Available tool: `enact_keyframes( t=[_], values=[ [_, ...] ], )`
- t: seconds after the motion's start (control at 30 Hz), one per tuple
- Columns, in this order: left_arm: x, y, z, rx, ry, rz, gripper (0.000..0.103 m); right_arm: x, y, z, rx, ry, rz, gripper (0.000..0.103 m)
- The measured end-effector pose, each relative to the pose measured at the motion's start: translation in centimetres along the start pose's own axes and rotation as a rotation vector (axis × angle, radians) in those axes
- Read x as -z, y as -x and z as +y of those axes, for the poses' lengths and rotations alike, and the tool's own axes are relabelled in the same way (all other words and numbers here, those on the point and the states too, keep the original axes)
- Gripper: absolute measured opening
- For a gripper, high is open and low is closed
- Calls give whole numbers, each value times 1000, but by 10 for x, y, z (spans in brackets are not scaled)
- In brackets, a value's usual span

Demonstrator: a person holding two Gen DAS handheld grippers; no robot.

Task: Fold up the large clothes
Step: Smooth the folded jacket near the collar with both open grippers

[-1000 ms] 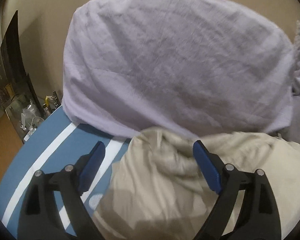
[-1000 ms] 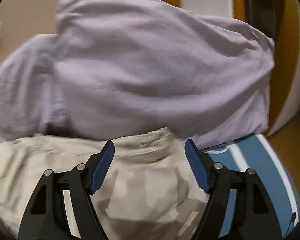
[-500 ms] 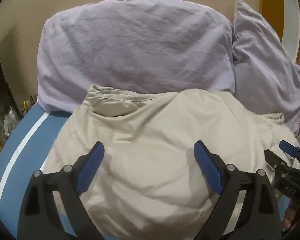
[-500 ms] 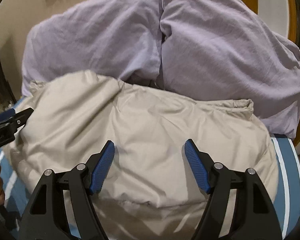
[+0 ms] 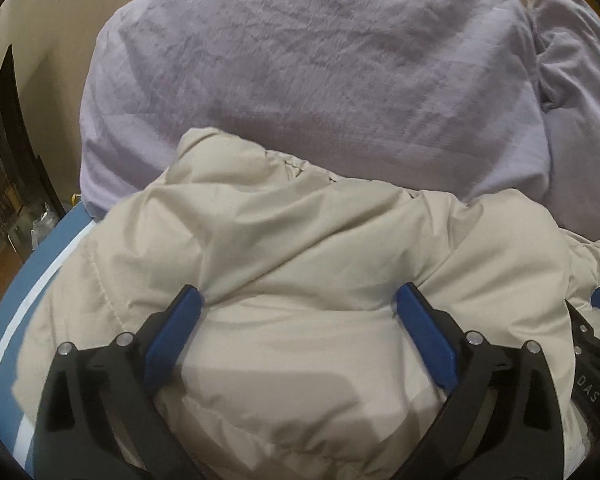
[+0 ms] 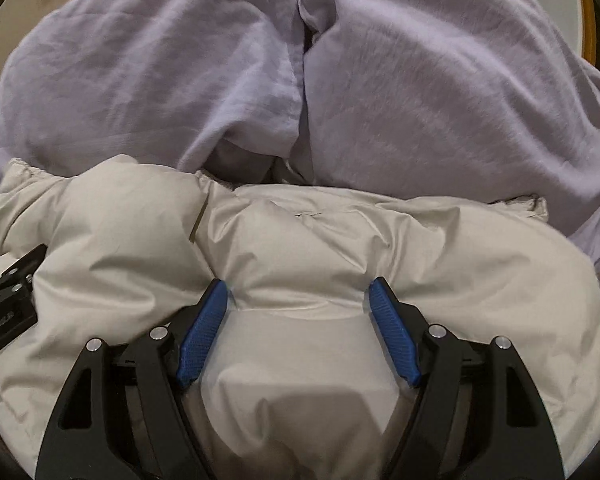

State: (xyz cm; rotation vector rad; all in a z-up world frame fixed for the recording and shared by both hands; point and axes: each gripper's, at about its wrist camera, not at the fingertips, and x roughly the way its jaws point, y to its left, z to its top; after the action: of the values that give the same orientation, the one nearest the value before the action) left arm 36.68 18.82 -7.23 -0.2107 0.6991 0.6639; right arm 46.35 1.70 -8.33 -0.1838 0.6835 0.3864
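A puffy beige jacket (image 5: 300, 240) lies bunched on the bed, in front of the lilac pillows. It also fills the lower half of the right wrist view (image 6: 320, 248). My left gripper (image 5: 298, 304) is open, its blue pads pressed down into the jacket's padding on either side of a bulge. My right gripper (image 6: 300, 296) is open too and pressed into the jacket the same way. The right gripper shows at the right edge of the left wrist view (image 5: 596, 320); the left gripper shows at the left edge of the right wrist view (image 6: 8, 280).
Two large lilac pillows (image 6: 220, 80) stand right behind the jacket against a beige wall. The bed has a blue sheet with a white stripe (image 5: 28, 288). Dark furniture with small items (image 5: 4, 160) stands left of the bed. An orange and white panel (image 6: 588, 8) is at the right.
Both grippers have moved forward and down onto the jacket, so their pads now sink into the padding. The jacket's far edge sits closer against the pillows.
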Motion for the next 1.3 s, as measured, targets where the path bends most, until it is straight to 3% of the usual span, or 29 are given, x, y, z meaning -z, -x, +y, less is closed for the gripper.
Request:
enact_keyframes(
  t=[0.43, 0.57, 0.73, 0.87, 0.93, 1.03, 1.1, 1.3],
  values=[
    [-3, -32, -11, -27, -38, 32, 101, -1, -17, -4, 0, -31, 23, 76],
    [4, -23, -8, 0, -28, 4, 101, -2, -9, -8, -17, -37, 21, 77],
    [-3, -14, 9, 40, -2, 26, 101, -19, 31, -32, -1, -62, -68, 79],
    [-10, -6, 16, 39, 5, 22, 101, -30, 37, -66, 49, -135, -55, 79],
    [-14, -1, 19, 14, -4, -3, 101, -32, 34, -83, 77, -172, -38, 79],
    [-20, 10, 28, -97, -9, -101, 101, -33, 30, -106, 116, -223, -15, 79],
    [-24, 10, 36, -141, 2, -125, 101, -32, 25, -117, 141, -245, -7, 79],
    [-21, -32, 63, -160, 85, 22, 101, -18, -14, -105, 200, -181, 39, 82]
  ],
)
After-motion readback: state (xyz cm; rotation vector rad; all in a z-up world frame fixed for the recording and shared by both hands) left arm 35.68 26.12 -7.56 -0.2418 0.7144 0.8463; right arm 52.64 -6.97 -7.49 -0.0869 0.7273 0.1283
